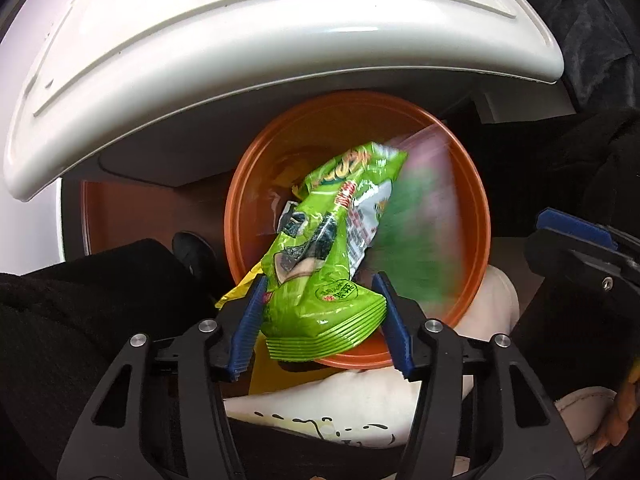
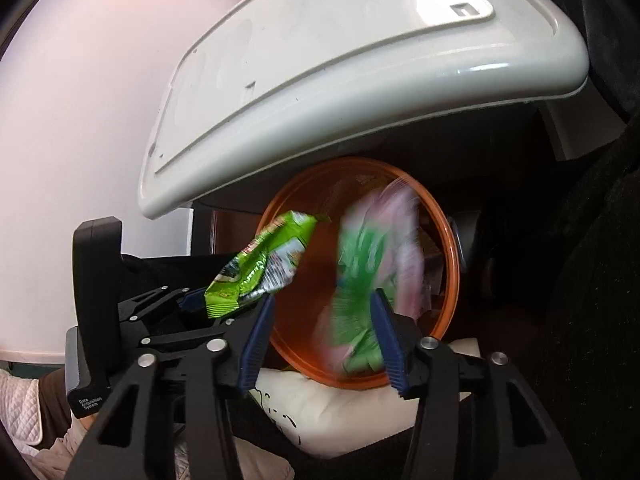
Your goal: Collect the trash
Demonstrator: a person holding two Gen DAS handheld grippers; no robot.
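An orange round trash bin stands under its raised white lid. My left gripper has its jaws wide apart, with a green snack bag between the blue pads over the bin mouth; only the left pad seems to touch the bag. A second green and pink wrapper shows as a blur falling into the bin. In the right wrist view my right gripper is open, the blurred wrapper dropping in front of its right finger. The bin, the lid and the left gripper's green bag show there too.
A white cushion with black marks lies below the bin. Dark fabric is at the left and dark clothing fills the right. A white wall stands at the left. Other trash lies inside the bin.
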